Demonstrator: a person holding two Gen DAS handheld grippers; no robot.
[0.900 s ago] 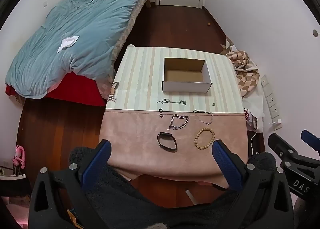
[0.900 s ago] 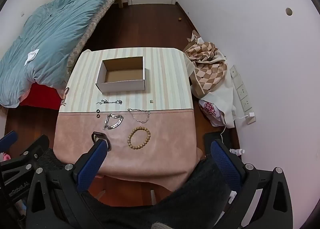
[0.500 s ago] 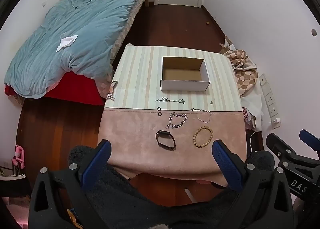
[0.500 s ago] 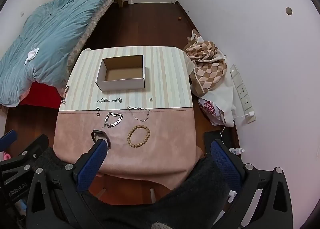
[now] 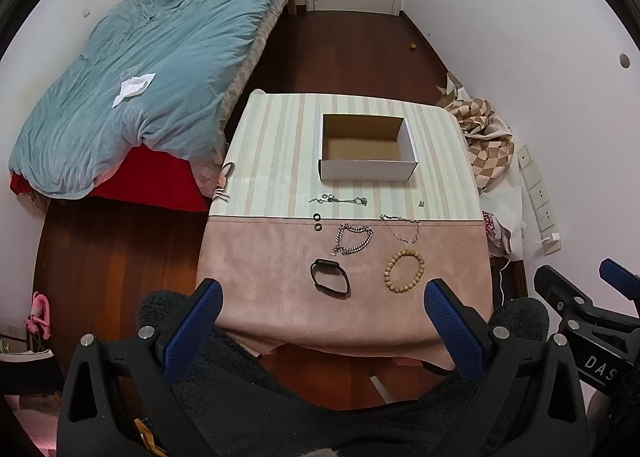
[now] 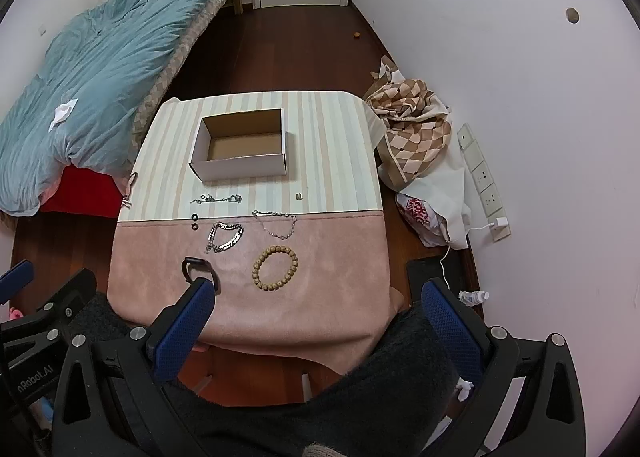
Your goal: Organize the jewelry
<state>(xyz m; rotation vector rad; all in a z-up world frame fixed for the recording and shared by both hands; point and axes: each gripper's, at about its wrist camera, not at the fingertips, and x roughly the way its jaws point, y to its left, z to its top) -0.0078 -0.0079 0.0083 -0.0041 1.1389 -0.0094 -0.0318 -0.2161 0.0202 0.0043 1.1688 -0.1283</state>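
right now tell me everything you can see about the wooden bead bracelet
The wooden bead bracelet is a closed ring of round, tan, wood-looking beads lying flat on the pink part of the tablecloth, near the table's front edge. Nothing touches it; the black band lies to its left, a thin silver chain just beyond.

Both views high above table [image 5: 280,281]

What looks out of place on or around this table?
A small metal item hangs over the table's left edge, apart from the laid-out jewelry. The cardboard box holds nothing.
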